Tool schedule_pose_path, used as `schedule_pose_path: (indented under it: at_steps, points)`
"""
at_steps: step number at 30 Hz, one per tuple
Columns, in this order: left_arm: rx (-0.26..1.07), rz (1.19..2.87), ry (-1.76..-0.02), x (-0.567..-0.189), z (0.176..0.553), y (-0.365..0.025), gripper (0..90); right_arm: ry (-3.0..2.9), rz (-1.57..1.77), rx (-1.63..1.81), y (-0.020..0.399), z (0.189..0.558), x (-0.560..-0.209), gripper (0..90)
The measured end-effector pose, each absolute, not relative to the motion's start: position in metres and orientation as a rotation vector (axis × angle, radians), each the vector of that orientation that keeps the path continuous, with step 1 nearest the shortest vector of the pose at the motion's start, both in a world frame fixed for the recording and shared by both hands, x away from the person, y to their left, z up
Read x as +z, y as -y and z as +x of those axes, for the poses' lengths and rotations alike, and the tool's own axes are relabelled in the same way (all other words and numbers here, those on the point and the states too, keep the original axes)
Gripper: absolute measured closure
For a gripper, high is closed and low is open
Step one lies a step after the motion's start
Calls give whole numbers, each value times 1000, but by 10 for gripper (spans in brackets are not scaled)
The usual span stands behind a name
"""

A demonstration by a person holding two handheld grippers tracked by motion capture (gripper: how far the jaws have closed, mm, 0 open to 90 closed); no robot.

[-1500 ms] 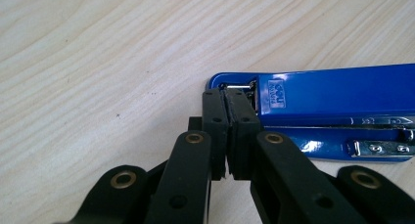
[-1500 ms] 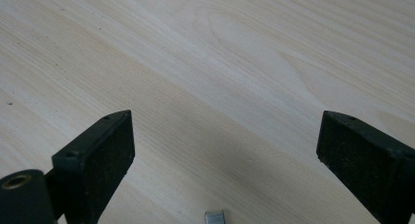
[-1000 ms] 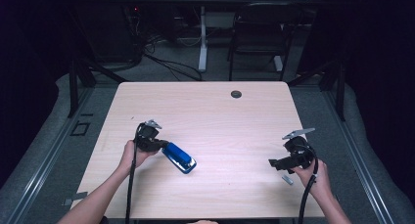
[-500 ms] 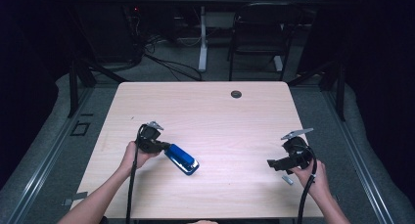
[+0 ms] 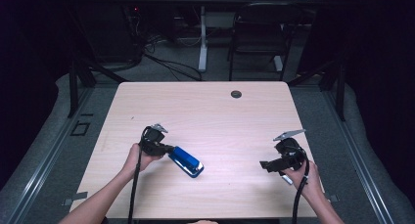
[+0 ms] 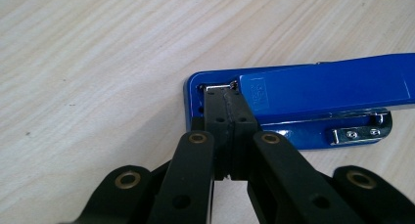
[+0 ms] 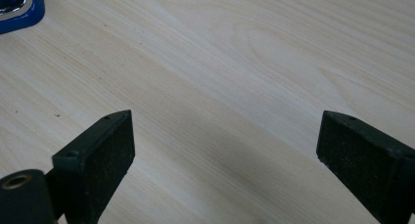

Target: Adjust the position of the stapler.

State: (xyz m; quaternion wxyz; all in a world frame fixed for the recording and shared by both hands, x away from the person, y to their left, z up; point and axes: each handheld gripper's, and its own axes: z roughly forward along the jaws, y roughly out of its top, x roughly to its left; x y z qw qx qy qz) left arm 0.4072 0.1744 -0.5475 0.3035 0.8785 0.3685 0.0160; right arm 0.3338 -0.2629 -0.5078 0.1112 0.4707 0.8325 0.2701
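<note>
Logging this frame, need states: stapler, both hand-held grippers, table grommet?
Stapler: closed, lying flat on the table, rear end pinched.
Left hand-held gripper: shut on the stapler's rear end.
Right hand-held gripper: open, holding nothing, above bare table.
Grommet: set in the table's far edge, untouched.

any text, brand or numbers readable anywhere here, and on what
None can be read.
Blue stapler: a small embossed mark on its top near the hinge end, too small and blurred to read.
Table, left gripper and right gripper: no lettering visible.
</note>
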Motion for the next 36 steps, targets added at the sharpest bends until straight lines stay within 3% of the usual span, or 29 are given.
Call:
schedule_pose_path:
  at_steps: [36]
  points:
    - [-36,2380,-902,-547,392,-150,900,-2675,1082,783,157,325,-516,195]
